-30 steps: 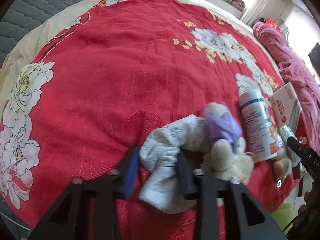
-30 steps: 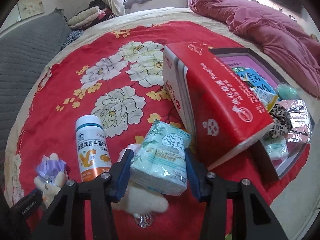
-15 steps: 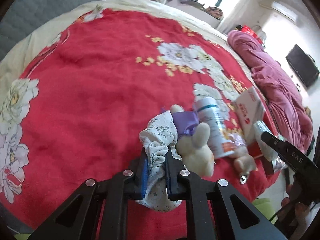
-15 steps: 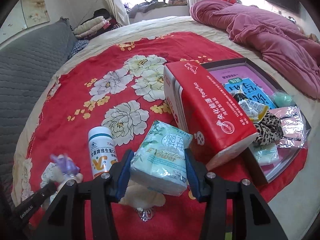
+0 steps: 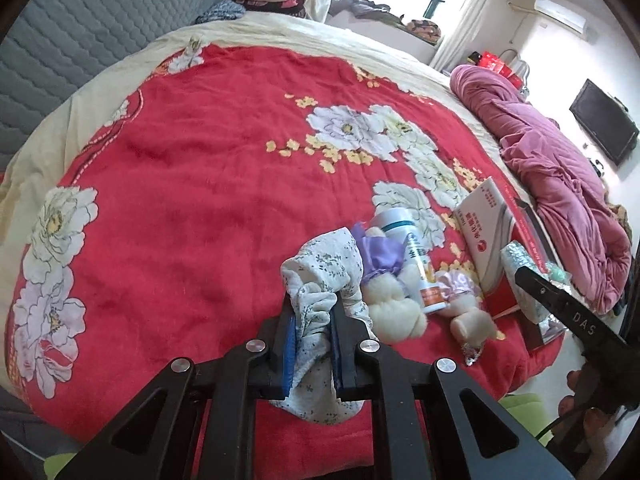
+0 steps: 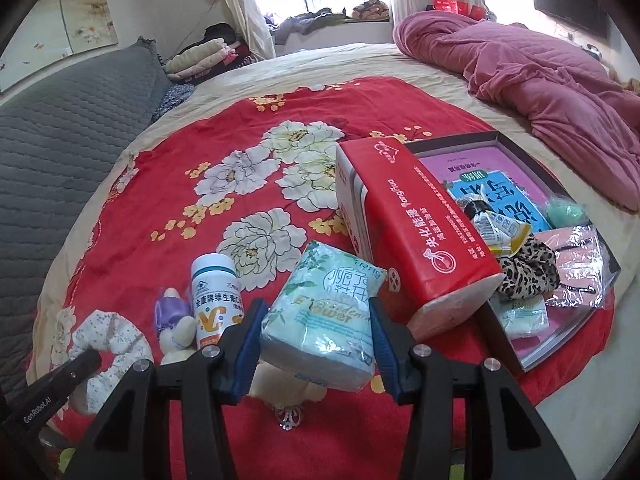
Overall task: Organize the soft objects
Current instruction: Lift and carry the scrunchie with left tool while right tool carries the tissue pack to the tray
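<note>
My left gripper point(image 5: 313, 320) is shut on a white floral fabric scrunchie point(image 5: 320, 276), which hangs lifted off the red bedspread point(image 5: 200, 184). Just right of it lie a cream plush toy with a purple bow point(image 5: 390, 300) and a second small plush point(image 5: 468, 316). In the right wrist view, my right gripper point(image 6: 316, 328) is shut on a pale green tissue pack point(image 6: 324, 312), held above the bed. The scrunchie point(image 6: 112, 336) and the left gripper's finger point(image 6: 60, 380) show at the lower left there.
A white vitamin bottle point(image 6: 214, 296) lies beside the plush. A long red box point(image 6: 412, 236) leans on an open tray point(image 6: 560, 280) holding booklets, a leopard scrunchie point(image 6: 524, 272) and packets. A pink quilt point(image 6: 540, 80) lies far right; a grey headboard point(image 6: 60, 140) left.
The left jaws closed on the floral scrunchie and lifted it off the bedspread. The right gripper rose slightly with the tissue pack still in it.
</note>
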